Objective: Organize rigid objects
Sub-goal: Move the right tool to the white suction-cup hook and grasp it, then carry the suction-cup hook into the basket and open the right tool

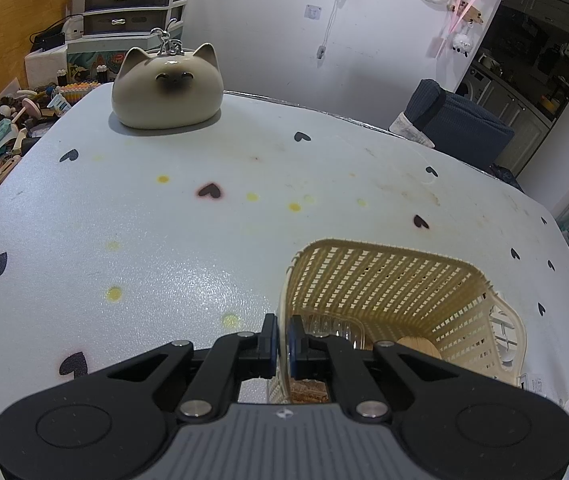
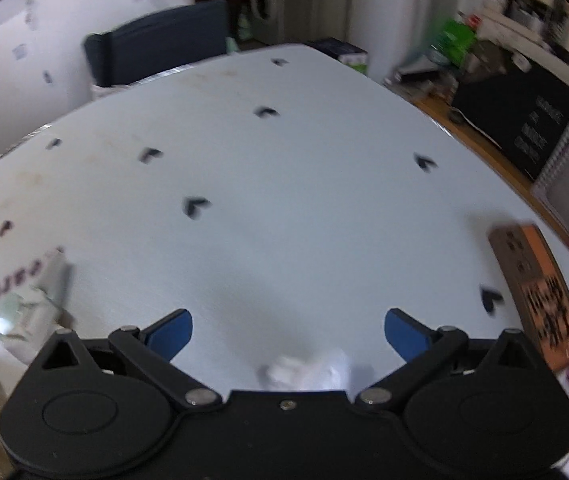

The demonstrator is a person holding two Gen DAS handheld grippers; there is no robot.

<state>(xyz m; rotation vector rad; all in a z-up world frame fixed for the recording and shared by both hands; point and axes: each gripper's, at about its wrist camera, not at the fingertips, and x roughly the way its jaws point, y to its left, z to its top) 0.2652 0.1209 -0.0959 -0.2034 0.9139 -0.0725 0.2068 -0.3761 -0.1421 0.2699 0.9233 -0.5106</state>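
My left gripper [image 1: 282, 344] is clamped on the near rim of the cream basket [image 1: 384, 280] at lower right, steadying it; a few items already lie inside. My right gripper [image 2: 288, 332] stands wide apart, empty, over the surface [image 2: 284, 200]. Still outside: an orange-brown box [image 2: 536, 296] at right edge, a white object [image 2: 304, 372] low centre.

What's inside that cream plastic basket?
Inside the basket show a clear ridged plastic piece and a rounded wooden thing. The left gripper, clamped on the rim, covers the rest.
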